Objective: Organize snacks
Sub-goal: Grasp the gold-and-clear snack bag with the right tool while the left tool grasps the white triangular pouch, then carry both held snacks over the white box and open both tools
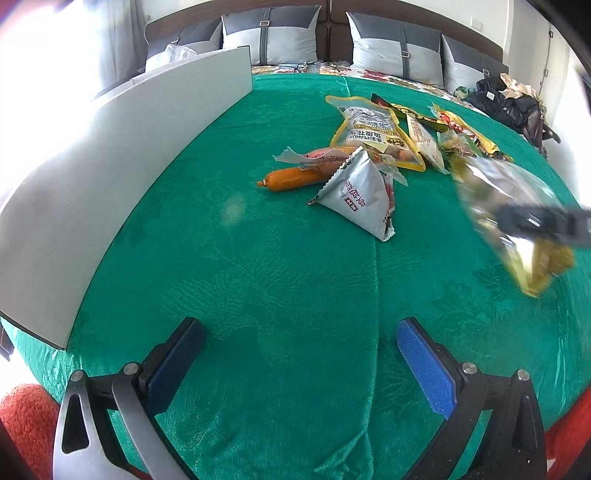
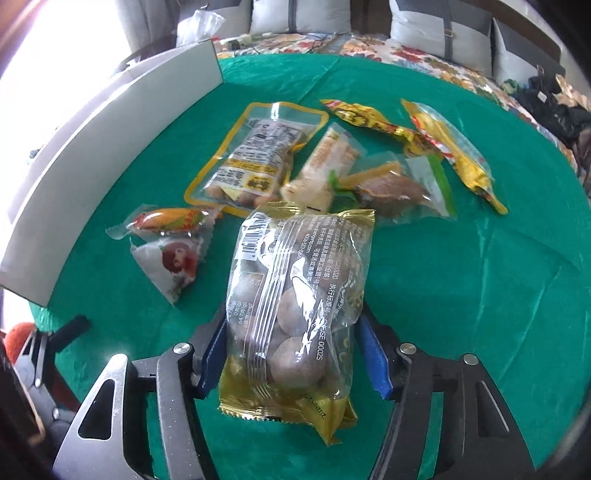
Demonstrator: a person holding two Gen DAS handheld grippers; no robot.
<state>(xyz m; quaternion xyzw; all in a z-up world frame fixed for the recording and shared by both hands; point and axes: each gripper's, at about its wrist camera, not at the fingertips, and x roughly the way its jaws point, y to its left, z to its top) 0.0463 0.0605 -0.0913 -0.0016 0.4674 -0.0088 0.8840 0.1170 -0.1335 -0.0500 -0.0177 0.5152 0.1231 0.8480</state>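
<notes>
While the left claw (image 1: 299, 365) hangs spread and empty over the green bed (image 1: 258, 258), the right claw (image 2: 291, 354) grips a nut bag (image 2: 295, 302) aloft; next, probably, the white box (image 2: 110, 155).

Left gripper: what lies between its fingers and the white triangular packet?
Only bare green cloth. In the left wrist view, the left gripper is open, and nothing lies between it and the white triangular packet.

place: home bedroom | cues: headboard (image 1: 328, 14), grey pillows (image 1: 271, 35), floral bedspread (image 2: 369, 46), green cloth (image 1: 258, 258)
</notes>
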